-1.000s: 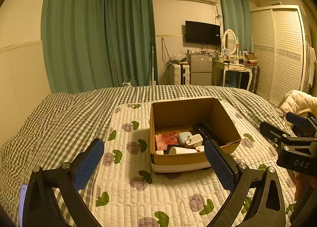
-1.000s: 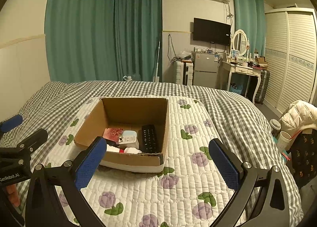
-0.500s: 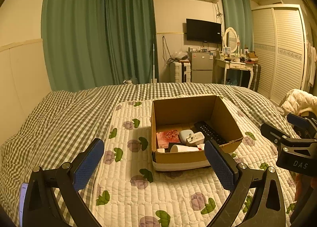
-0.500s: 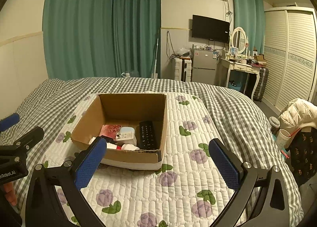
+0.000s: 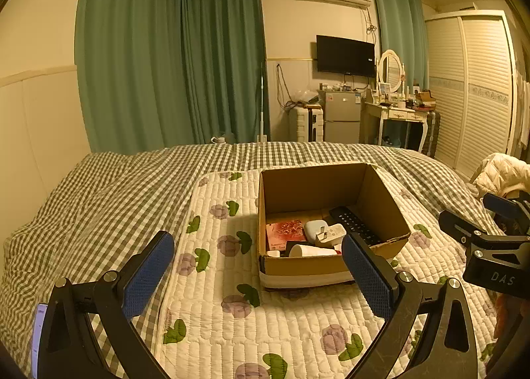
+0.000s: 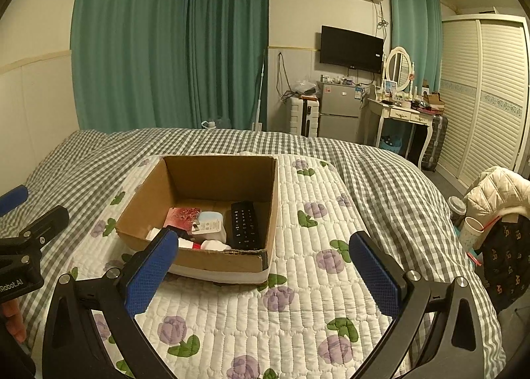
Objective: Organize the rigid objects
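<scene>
Cardboard box [image 5: 331, 266] is seen open-topped on a white quilted mat [image 5: 212, 329] with flower print, which is spread over the checked bed [image 5: 99, 193]. Inside the box, a black remote control [image 6: 244, 225] is laid along the right wall, with a white charger plug [image 5: 329, 234] and a pale blue case [image 5: 314, 226] just beside it. A red patterned card [image 5: 285, 230] is set toward the left wall, and a white tube [image 5: 311, 250] is lain against the near wall; what is pressed under it is possibly a dark small item, but that corner is too crowded to be read. The left gripper [image 5: 256, 266] is held wide apart and empty, short of the box. The right gripper [image 6: 261, 266] is likewise spread wide with nothing between its blue pads [image 6: 372, 276]. Both are kept above the mat, near the box front.
</scene>
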{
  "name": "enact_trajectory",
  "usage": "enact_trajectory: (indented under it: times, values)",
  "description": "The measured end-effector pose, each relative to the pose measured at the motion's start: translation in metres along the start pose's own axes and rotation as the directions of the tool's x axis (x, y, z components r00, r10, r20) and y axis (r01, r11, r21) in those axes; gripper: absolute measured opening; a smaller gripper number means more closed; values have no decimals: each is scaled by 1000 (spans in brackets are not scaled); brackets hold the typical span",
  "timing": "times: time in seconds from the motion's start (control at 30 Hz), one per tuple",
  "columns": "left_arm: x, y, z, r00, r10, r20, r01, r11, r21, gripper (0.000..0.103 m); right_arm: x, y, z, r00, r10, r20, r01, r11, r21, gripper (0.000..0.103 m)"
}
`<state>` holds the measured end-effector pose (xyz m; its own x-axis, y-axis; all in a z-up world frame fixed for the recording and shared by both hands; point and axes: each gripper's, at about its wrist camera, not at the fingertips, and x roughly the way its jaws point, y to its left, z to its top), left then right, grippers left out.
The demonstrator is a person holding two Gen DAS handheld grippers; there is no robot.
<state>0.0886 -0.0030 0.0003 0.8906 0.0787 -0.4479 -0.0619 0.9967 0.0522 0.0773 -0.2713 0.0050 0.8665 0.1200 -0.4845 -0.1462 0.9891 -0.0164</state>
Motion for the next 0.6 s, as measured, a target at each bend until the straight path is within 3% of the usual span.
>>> enact_trajectory:
  times: [0.6]
  values:
    - [4,-3,-4,1000,-13,-9,13,1000,14,103,3,2,-3,1000,-2,-12,2,1000,-13,103]
